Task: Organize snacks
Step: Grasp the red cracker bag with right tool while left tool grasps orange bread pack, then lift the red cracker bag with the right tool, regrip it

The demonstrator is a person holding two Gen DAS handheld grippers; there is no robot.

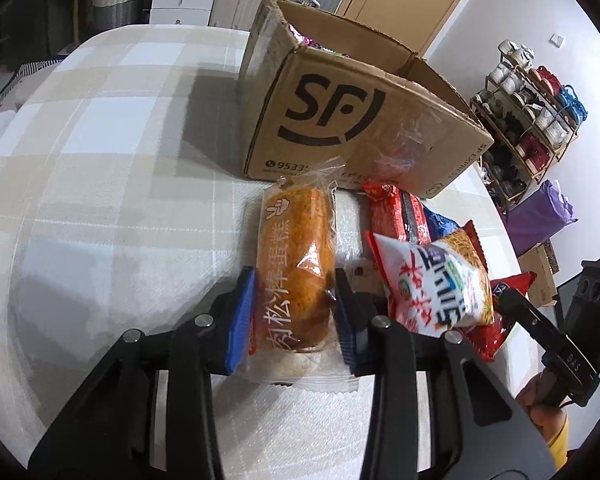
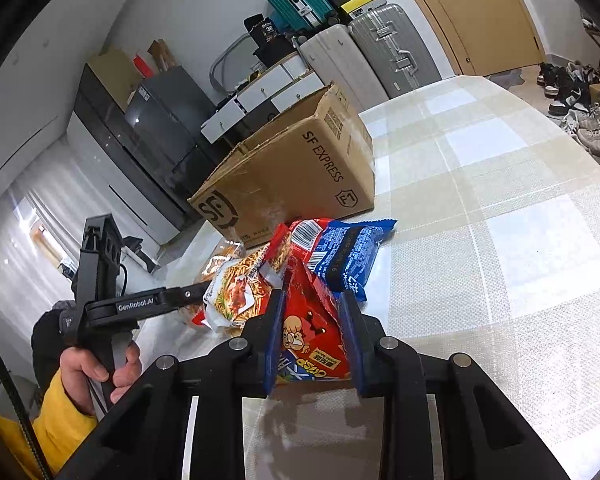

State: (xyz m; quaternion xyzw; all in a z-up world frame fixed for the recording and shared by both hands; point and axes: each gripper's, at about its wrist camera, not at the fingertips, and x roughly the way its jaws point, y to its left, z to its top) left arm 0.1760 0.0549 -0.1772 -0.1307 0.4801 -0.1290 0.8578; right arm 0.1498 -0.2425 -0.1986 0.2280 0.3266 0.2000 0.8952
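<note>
The left gripper (image 1: pixel 295 312) squeezes the cake (image 1: pixel 296 264); the right gripper (image 2: pixel 312 340) squeezes the red bag (image 2: pixel 314 344). Too hard, and snacks crush.

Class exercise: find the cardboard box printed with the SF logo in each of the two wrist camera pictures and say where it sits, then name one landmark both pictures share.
Left wrist view: the cardboard box sits upper centre to right, logo side facing the camera, behind the snack packets.
Right wrist view: the box sits centre, slightly left, beyond the packets.
Shared landmark: the checked tablecloth under everything.
</note>
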